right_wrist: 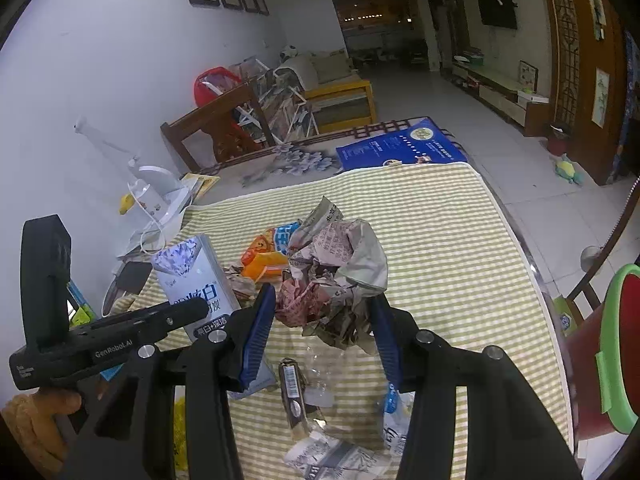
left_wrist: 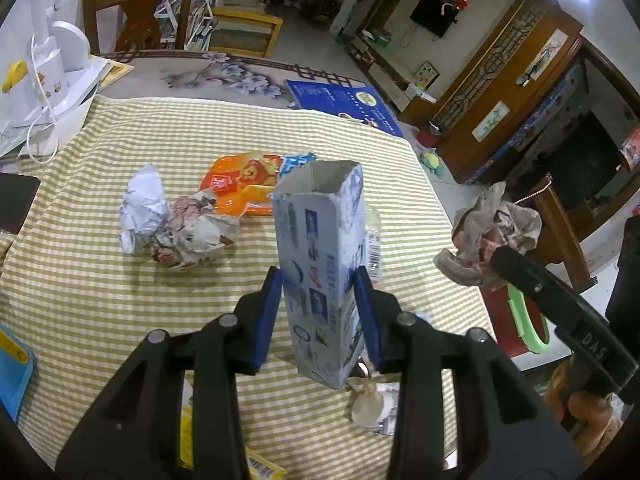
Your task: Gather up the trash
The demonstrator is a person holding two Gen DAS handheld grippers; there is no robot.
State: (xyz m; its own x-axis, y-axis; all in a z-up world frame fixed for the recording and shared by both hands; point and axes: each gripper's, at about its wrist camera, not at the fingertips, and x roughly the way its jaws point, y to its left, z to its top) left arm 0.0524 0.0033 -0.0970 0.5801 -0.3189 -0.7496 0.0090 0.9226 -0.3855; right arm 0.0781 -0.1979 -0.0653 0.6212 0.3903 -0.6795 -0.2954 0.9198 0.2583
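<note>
My left gripper (left_wrist: 318, 312) is shut on a tall pale-blue carton (left_wrist: 320, 240), open at its top and lifted off the striped tablecloth (left_wrist: 120, 300). My right gripper (right_wrist: 324, 328) is shut on a wad of crumpled newspaper (right_wrist: 340, 276), also held above the cloth. Seen from the left wrist, that wad (left_wrist: 492, 236) hangs past the table's right edge, above a red bin with a green rim (left_wrist: 524, 320). More crumpled paper balls (left_wrist: 176, 224) and an orange snack wrapper (left_wrist: 248, 184) lie on the cloth. In the right wrist view the carton (right_wrist: 196, 280) sits at the left.
A dark wrapper (right_wrist: 294, 388) and clear plastic scraps (right_wrist: 320, 372) lie under the right gripper. The red bin (right_wrist: 612, 344) stands beside the table's right edge. A white appliance (left_wrist: 60, 64), a blue book (left_wrist: 344, 104) and a wooden chair (left_wrist: 136, 8) are at the far side.
</note>
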